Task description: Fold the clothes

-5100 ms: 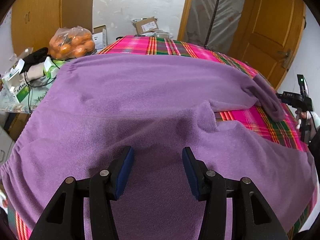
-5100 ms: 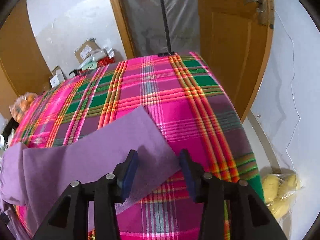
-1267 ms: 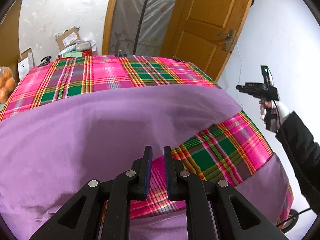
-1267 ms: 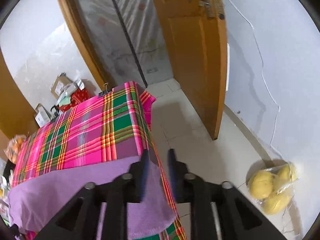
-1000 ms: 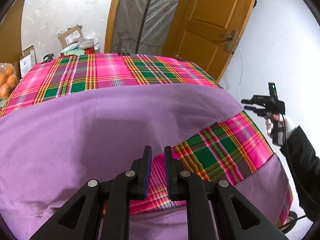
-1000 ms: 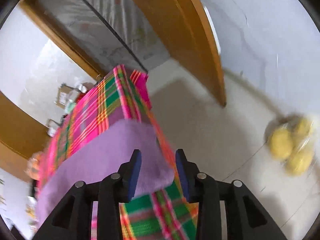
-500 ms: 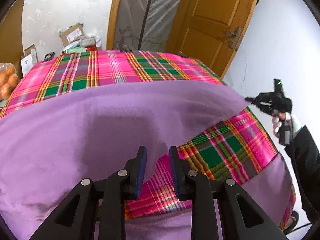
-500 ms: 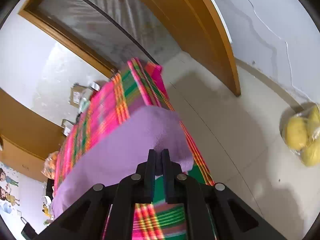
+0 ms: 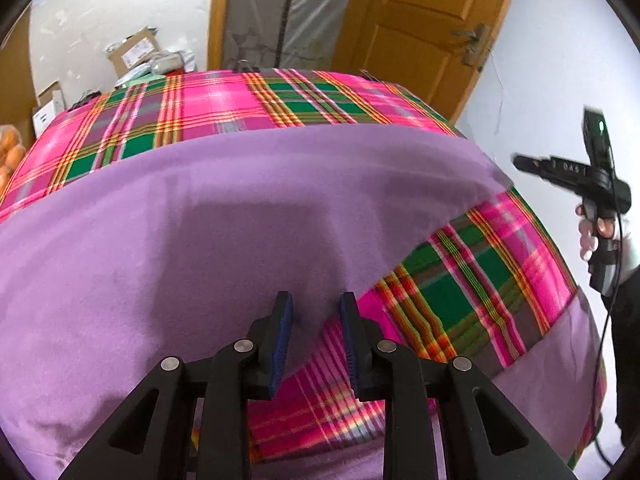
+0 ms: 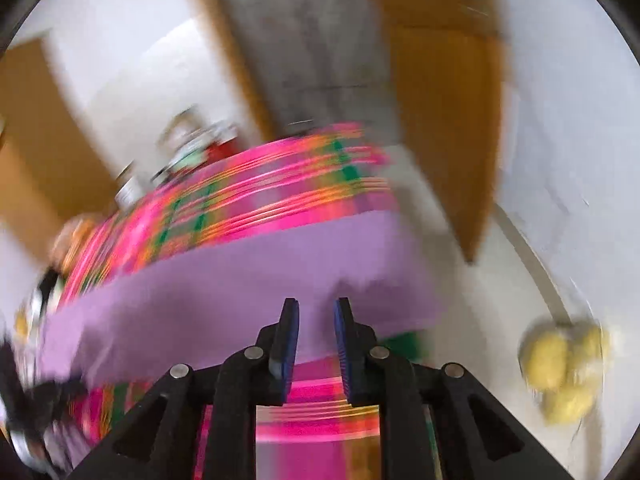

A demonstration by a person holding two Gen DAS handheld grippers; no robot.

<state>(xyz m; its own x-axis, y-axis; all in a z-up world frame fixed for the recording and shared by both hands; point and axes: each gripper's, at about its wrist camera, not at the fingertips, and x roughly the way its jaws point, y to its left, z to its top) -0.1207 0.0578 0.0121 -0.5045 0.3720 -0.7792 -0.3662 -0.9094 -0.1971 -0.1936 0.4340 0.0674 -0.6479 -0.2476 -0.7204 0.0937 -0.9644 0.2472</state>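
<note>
1. A purple fleece garment (image 9: 208, 216) lies spread over a table covered with a pink and green plaid cloth (image 9: 256, 100). It covers the near and left part of the top, and one long part runs toward the right edge.
2. A second strip of the same purple fabric (image 9: 560, 368) lies along the near right side, with a bare wedge of plaid between it and the main body.
3. The left gripper (image 9: 314, 334) hangs just above the garment's near edge, where purple meets plaid. Its blue-padded fingers (image 9: 280, 340) stand apart with nothing between them.
4. The right gripper (image 10: 316, 338) sits over the end of the purple fabric near the table's right edge. Its fingers are also parted and hold nothing; this view is heavily blurred, so I cannot tell whether they touch the cloth.
5. In the left wrist view the right gripper appears off the table's right side, held in a hand (image 9: 592, 232).
6. Behind the table are a wooden door (image 9: 416, 32), cardboard boxes (image 9: 132, 50) and a plastic-covered doorway.
7. A bag of yellow fruit (image 10: 564, 372) lies on the floor by the white wall.
</note>
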